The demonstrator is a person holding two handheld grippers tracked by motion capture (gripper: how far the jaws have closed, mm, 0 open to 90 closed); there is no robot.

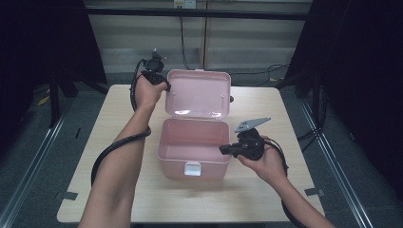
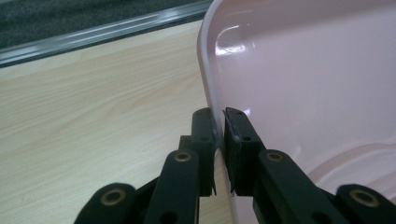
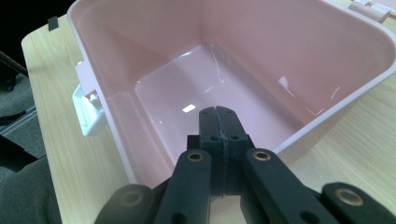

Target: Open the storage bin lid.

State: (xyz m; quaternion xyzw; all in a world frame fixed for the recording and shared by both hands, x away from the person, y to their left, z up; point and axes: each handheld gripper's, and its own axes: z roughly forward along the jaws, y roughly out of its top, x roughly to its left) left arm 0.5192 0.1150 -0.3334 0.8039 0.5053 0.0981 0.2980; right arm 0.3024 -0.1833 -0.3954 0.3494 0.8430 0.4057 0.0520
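Left gripper pinches raised lid edge (right gripper closed over box)

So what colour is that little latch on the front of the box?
White, against the pale pink box. The latch shows best in the right gripper view.

Work surface is a table with a pale wood-grain top and rounded corners, standing on a grey floor. One pink box rests directly on it near the centre, lid raised upright.
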